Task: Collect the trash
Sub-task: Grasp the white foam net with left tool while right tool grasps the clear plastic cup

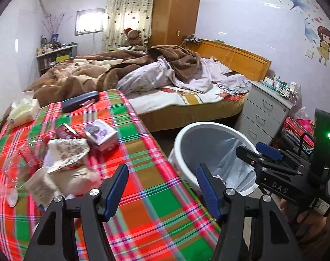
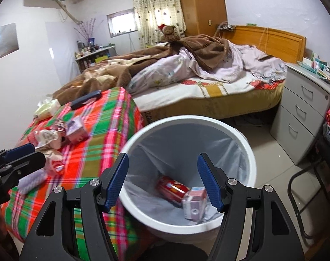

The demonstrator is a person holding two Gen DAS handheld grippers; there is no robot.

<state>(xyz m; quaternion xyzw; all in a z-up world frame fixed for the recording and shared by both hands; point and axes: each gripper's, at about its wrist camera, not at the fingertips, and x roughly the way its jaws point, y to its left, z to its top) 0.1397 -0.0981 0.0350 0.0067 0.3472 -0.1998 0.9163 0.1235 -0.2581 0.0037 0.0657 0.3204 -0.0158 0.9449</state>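
Trash lies on the plaid-covered table point(image 1: 143, 150): a crumpled wrapper point(image 1: 67, 152), a small purple-and-white carton point(image 1: 100, 134), a red packet point(image 1: 66, 131) and a clear plastic bottle point(image 1: 10, 174). My left gripper point(image 1: 162, 191) hovers open over the table's right edge with nothing between its pads. The white bin point(image 2: 186, 118) with a plastic liner stands beside the table. Inside it lie a red can point(image 2: 172, 188) and a small carton point(image 2: 194, 204). My right gripper point(image 2: 162, 184) stands open above the bin, holding nothing. It shows in the left wrist view too, as the right gripper point(image 1: 251, 150) over the bin's point(image 1: 180, 139) far rim.
A tissue pack point(image 1: 23, 111) and a dark blue case point(image 1: 80, 101) sit at the table's far end. An unmade bed point(image 2: 208, 91) lies behind the table. A grey drawer cabinet point(image 2: 299, 117) and a black chair frame point(image 2: 306, 184) stand right of the bin.
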